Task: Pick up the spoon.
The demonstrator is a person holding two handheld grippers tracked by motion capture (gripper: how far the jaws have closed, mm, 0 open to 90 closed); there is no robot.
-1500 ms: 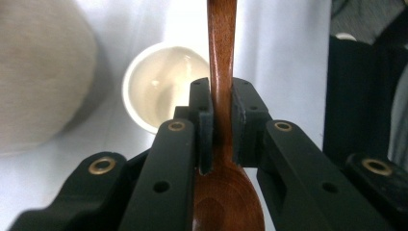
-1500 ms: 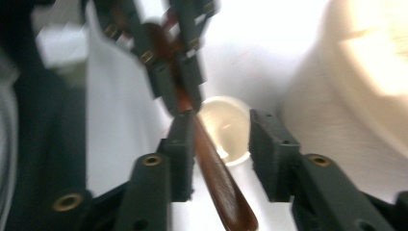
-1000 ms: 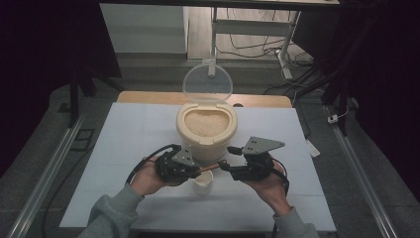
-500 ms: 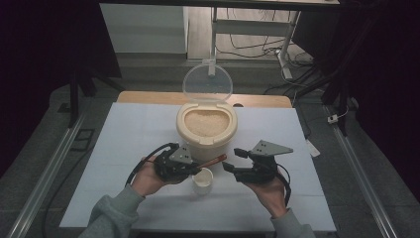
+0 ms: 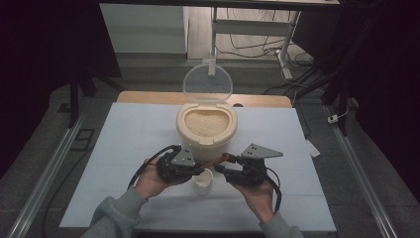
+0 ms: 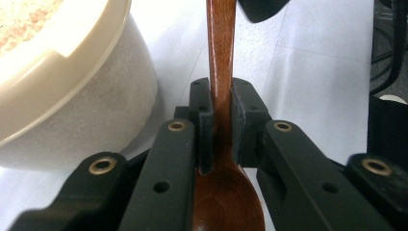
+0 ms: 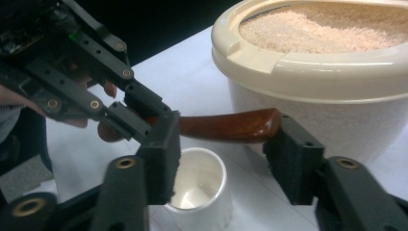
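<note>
Two tongs meet over the small white cup (image 5: 202, 181) beside the rice tub (image 5: 206, 128) on the table (image 5: 129, 134): my left tongs (image 6: 221, 122) clamp the wooden spoon (image 7: 226, 126) at its neck, presumably steadying it, while my right tongs (image 7: 222, 154) stand apart around its handle end.

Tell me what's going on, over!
Left gripper shut on wooden spoon. Right gripper open around spoon handle's end. White cup below, empty. Grain tub open, nothing blocking.

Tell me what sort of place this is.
Probably a lab recording bench, not a kitchen: a white-topped table between metal floor rails, loose cables on the floor, dark surroundings.
</note>
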